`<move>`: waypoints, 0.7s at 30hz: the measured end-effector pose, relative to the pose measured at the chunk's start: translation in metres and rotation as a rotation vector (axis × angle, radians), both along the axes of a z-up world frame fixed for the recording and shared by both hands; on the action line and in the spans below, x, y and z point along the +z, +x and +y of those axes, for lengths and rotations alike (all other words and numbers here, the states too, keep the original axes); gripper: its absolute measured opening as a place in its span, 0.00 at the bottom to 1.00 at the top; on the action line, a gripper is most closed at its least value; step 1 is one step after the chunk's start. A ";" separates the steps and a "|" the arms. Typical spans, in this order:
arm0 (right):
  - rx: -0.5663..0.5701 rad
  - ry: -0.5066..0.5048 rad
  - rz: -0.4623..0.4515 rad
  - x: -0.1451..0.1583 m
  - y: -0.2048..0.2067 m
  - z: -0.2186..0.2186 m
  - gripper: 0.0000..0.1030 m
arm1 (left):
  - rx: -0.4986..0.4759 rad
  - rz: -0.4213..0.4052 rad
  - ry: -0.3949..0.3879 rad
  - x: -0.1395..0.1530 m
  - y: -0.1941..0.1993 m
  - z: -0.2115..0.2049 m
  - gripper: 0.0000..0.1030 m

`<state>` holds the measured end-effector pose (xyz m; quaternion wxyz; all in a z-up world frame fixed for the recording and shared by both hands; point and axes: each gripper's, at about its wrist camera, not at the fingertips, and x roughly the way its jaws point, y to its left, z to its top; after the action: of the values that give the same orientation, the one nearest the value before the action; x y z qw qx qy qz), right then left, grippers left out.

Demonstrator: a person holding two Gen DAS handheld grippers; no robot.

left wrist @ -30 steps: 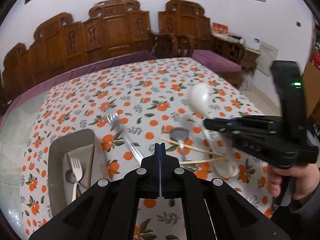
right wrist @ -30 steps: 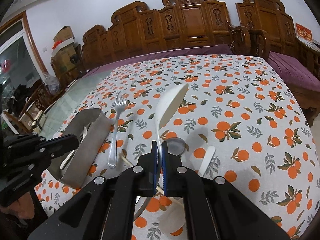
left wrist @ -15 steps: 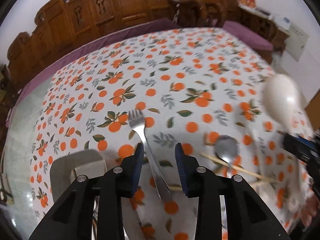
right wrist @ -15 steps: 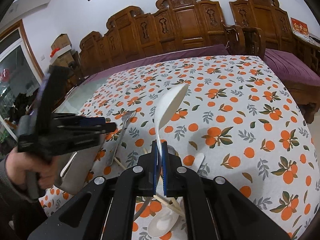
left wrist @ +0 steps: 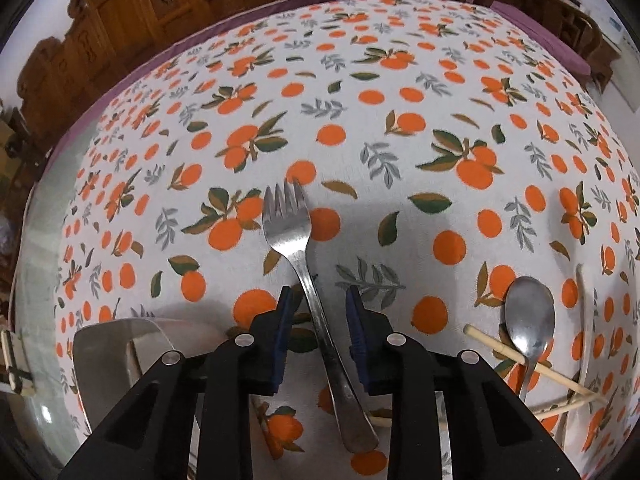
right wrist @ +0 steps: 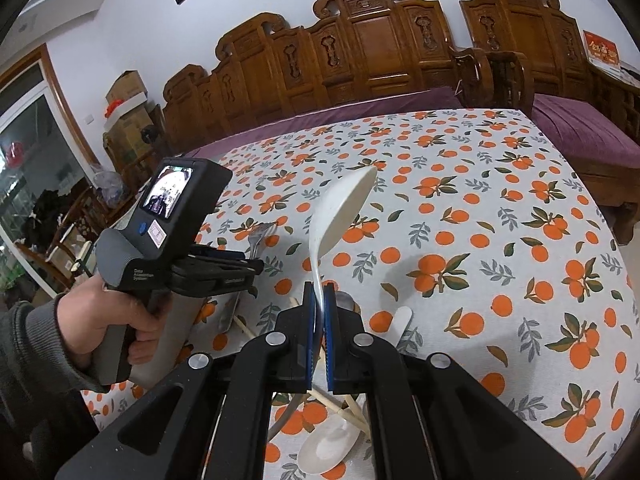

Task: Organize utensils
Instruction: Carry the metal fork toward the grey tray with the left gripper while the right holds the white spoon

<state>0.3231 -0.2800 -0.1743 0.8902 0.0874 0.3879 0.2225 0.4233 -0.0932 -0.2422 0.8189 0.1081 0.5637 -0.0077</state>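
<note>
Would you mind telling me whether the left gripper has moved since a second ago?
Yes. The left gripper has come down and forward onto the fork, and its jaws, shut before, now stand open either side of the handle.

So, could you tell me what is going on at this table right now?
A person is sorting utensils with a handheld gripper in each hand. The right gripper is shut on a white plastic spoon, held up above the orange-print tablecloth. The left gripper is open, its fingers on either side of the handle of a metal fork lying on the cloth. A metal tray sits to its left; a metal spoon and chopsticks lie to its right.
</note>
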 end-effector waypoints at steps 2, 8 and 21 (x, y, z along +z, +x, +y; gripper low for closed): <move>0.002 -0.004 0.001 -0.001 0.000 0.001 0.05 | -0.005 0.000 -0.005 0.000 0.000 -0.001 0.20; 0.007 -0.011 0.005 -0.002 0.001 0.005 0.05 | -0.069 -0.039 0.017 0.002 -0.013 -0.009 0.06; 0.040 -0.045 0.002 -0.004 -0.006 0.028 0.05 | -0.124 -0.217 -0.114 0.072 -0.076 0.007 0.05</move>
<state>0.3170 -0.2524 -0.1781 0.8868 0.0600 0.3955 0.2314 0.3476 -0.0863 -0.1702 0.8777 0.0964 0.4628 -0.0785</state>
